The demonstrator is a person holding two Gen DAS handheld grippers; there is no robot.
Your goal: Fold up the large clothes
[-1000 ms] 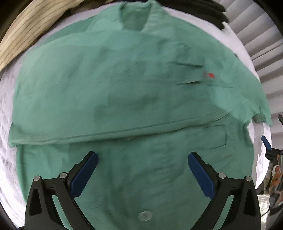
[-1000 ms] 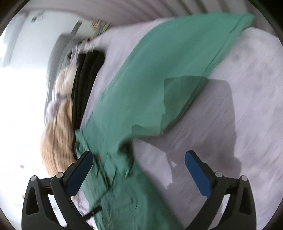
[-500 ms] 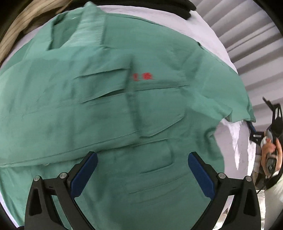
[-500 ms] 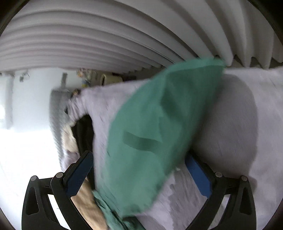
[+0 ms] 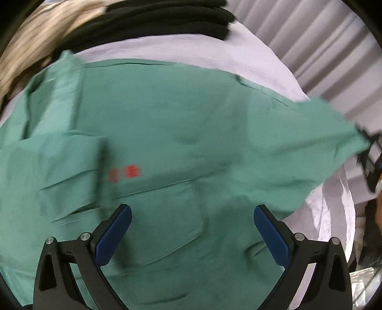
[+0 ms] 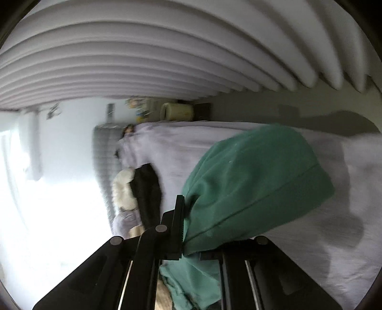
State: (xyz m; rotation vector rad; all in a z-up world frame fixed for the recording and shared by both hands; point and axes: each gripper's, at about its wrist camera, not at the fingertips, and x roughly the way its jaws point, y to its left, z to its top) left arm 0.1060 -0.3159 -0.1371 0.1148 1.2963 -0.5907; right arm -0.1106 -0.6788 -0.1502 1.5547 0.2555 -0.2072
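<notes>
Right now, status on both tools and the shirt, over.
Left tool open, hovering over green shirt. Right tool shut on shirt sleeve, lifted off the white sheet. Black garment stack beyond collar, apart from the shirt.

We see the shirt (image 5: 181, 147) spread on the bed (image 5: 274, 64), folded clothes (image 5: 148, 21) stacked behind it, pleated curtains (image 5: 317, 40) to the right.
</notes>
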